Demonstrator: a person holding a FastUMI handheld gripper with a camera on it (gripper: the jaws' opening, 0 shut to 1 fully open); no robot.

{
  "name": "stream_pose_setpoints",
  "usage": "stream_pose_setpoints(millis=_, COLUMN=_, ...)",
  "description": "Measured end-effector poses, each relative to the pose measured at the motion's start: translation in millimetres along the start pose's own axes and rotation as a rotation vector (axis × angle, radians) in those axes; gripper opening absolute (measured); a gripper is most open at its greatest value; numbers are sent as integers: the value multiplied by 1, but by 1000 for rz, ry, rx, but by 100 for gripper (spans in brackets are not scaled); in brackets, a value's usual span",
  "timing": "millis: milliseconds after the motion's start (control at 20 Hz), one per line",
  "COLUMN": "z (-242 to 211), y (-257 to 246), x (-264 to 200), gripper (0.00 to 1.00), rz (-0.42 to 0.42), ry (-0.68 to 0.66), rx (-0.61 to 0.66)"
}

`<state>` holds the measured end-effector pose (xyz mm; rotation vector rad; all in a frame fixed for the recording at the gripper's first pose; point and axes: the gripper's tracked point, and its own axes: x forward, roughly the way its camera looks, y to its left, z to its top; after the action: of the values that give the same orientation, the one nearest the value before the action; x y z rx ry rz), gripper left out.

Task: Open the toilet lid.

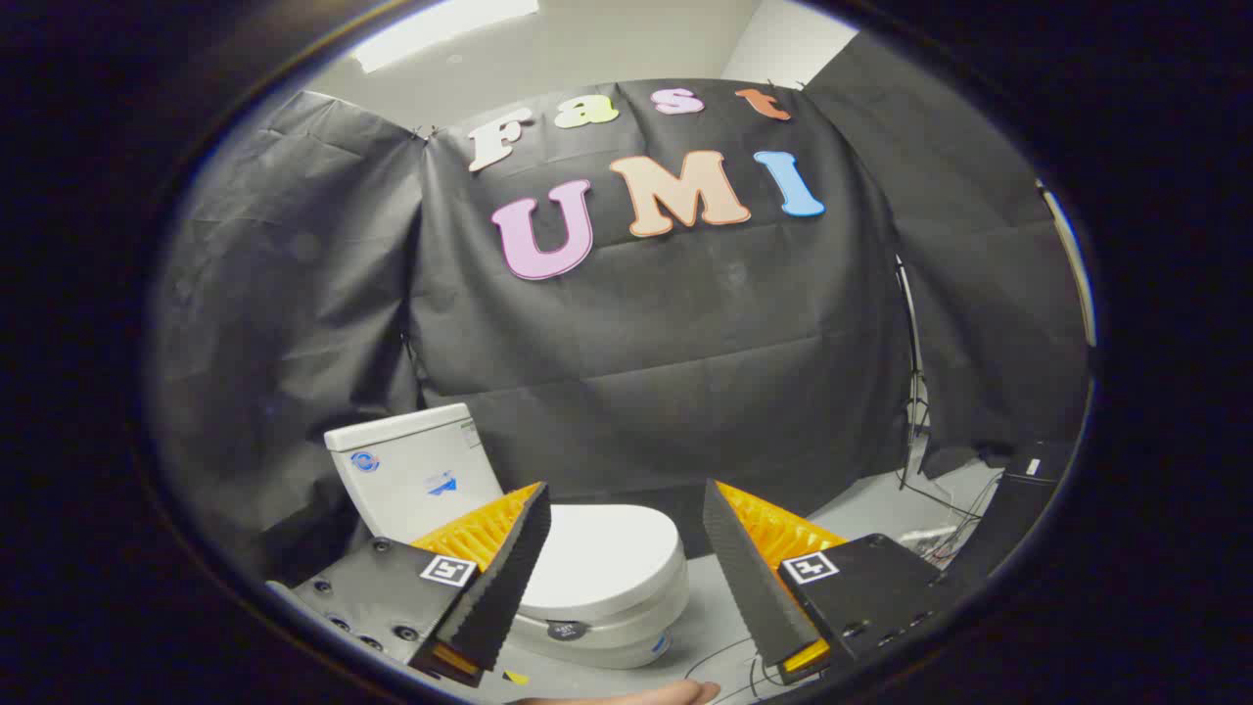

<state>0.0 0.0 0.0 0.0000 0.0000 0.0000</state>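
One toilet (548, 548) stands beyond the fingers, partly behind the left one. It has one tank (411, 470) at the back, with stickers on its front face, and one lid (607, 558), which lies flat and closed on the bowl. A small dark round mark sits on the front edge of the seat, just ahead of the left fingertip. A small yellow mark lies on the floor near that fingertip.

The floor (861, 509) is pale grey and smooth. Several thin cables (940, 499) run across it beyond the right finger, and another loops on the floor between the fingers. One dark box-like object (1023, 470) rests further off past the right finger; what it is cannot be told. Black cloth (666, 392) hangs behind the toilet and on both sides as the booth wall. Above it are a white ceiling and one bright light panel (440, 29). One thin stand pole (915, 392) rises at the edge of the cloth, beyond the right finger.

The gripper (626, 499) has two fingers (509, 578), spread wide. They hold nothing and touch nothing; the lid is seen through the gap, apart from both. Each finger mount bears one square marker. Part of a hand (636, 695) shows below the gap.
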Motion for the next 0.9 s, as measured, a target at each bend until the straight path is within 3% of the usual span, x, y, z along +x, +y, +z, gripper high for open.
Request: stream_pose_setpoints(millis=900, z=-31, y=1, x=17, gripper=97, rz=-29, ry=-16, rx=17)
